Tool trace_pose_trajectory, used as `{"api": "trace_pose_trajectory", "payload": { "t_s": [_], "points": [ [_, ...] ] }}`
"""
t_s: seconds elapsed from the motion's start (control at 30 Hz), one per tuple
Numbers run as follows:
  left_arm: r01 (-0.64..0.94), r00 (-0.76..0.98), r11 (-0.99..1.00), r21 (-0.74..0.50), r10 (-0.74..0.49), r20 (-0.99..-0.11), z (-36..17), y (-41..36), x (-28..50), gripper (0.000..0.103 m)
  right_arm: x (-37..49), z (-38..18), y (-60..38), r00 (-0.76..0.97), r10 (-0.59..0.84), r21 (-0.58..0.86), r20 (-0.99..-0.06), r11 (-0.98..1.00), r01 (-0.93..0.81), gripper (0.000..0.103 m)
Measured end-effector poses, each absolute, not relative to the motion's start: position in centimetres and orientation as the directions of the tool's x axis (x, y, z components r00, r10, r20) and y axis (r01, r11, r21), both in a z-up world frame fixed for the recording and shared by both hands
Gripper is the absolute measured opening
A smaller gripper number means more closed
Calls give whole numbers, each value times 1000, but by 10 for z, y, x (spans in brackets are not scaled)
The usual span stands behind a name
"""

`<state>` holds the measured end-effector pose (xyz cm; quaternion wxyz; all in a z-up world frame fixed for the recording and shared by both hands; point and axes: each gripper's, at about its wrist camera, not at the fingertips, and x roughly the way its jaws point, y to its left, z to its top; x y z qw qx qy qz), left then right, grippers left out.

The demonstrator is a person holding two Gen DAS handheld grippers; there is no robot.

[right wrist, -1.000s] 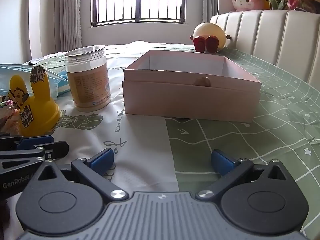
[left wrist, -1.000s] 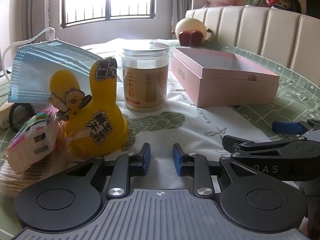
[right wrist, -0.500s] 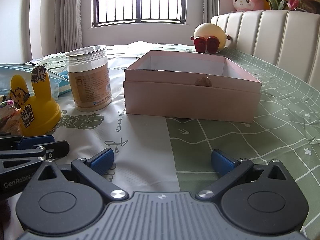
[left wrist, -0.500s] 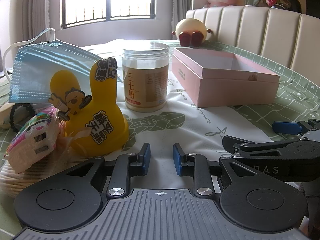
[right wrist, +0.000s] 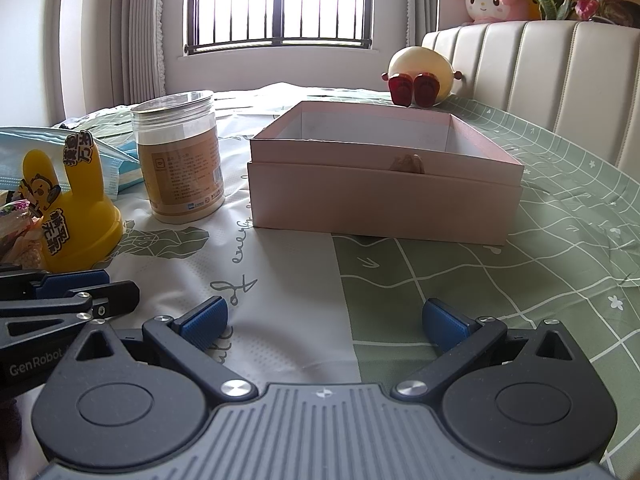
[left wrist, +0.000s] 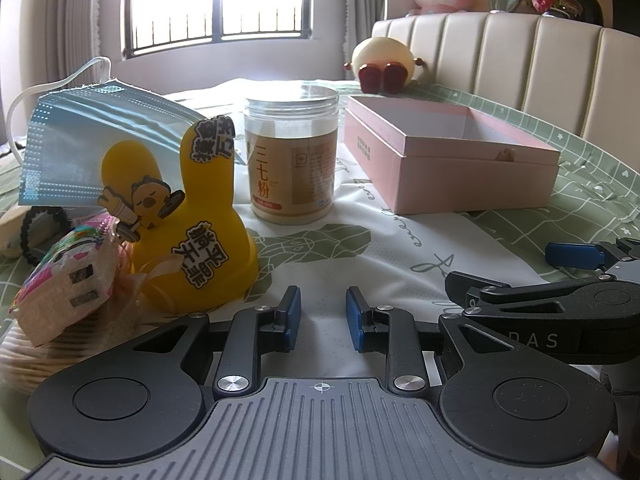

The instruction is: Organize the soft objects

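A yellow rabbit-shaped soft toy (left wrist: 192, 232) (right wrist: 76, 216) with stickers stands on the table just ahead and left of my left gripper (left wrist: 323, 304). Behind it leans a blue face mask (left wrist: 100, 136) (right wrist: 24, 160), and against its left side lies a colourful wrapped packet (left wrist: 68, 276). The left gripper's jaws stand a little apart with only tablecloth between them. My right gripper (right wrist: 324, 314) is wide open and holds nothing, facing the open pink box (right wrist: 384, 200) (left wrist: 448, 156). The two grippers sit side by side, low over the cloth.
A clear jar of beige powder (left wrist: 292, 156) (right wrist: 180, 156) stands between toy and box. A round cream plush with red feet (right wrist: 420, 72) sits at the table's far edge by a padded bench. A black hair tie (left wrist: 36, 232) lies at far left.
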<state>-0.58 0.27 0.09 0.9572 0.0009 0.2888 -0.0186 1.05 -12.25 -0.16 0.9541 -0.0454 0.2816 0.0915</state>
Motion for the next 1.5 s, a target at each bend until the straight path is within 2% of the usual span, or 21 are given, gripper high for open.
{"api": "trace_pose_trajectory", "payload": {
  "t_s": [1.5],
  "points": [
    [31,834,999,-7,-30,-551,2,3,-4,29,10,-1,-122,825,153,-31,-544,979,-201,103]
  ]
}}
